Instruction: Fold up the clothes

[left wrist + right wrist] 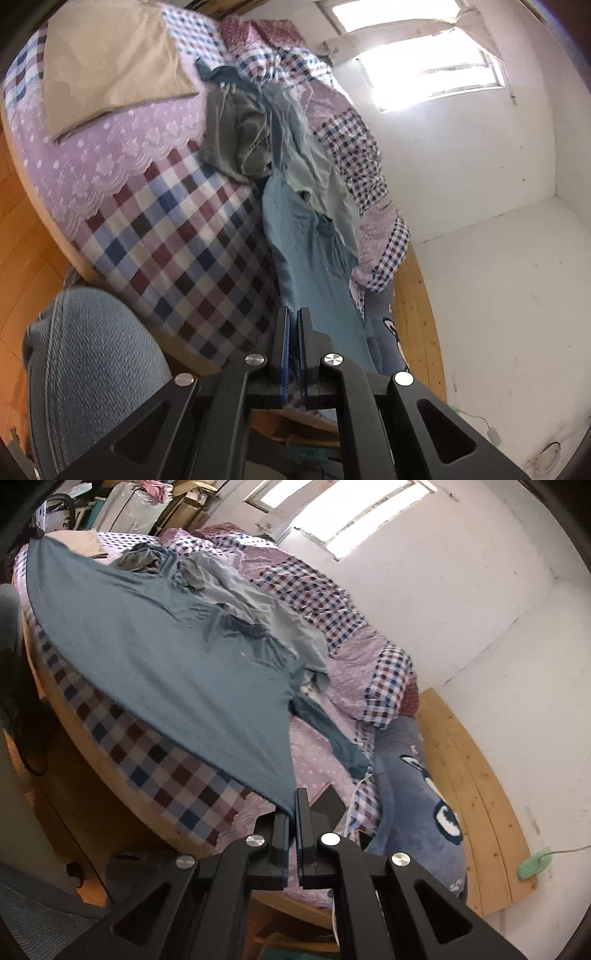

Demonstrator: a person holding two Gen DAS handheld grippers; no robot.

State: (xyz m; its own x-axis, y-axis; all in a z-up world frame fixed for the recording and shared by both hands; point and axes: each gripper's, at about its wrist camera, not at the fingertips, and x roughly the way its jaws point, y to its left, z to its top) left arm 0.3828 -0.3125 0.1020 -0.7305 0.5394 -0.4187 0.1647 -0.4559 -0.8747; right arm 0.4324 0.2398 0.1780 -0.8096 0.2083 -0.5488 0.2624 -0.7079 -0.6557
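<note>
Right, status:

Left gripper (294, 314): jaws together, clamped on the hem edge of the blue shirt (306, 251). Cloth runs straight up from the tips in the left wrist view.

Right gripper (294, 799): jaws together, pinching a corner of the same blue shirt (155, 657). Cloth fans out from the tips up and to the left in the right wrist view.

Blue shirt: pulled taut between two held points, lifted off the bed along the near edge. Far end lies on the bed against the clothes pile. One long sleeve (332, 734) trails down onto the lilac sheet to the right of the body.

Clothes pile (251, 133): grey and pale green-grey garments, crumpled, mid-bed, touching the far end of the shirt.

Bed (177, 236): check cover in red, blue and white, with a lilac lace-edged sheet (92, 162) laid over part of it. Wood frame shows at the near edge.

Beige cloth (107, 62): folded flat, on the lilac sheet, well apart from the shirt.

Quilt (317, 590): lilac and check, bunched along the wall side of the bed.

Cushion (424, 797): blue-grey plush with a cartoon face, at the right end of the bed, beside the wood floor.

Person: knit sleeve (88, 362) in blue-grey at lower left of the left wrist view.

Window (424, 70): bright, blown out, above the bed.
</note>
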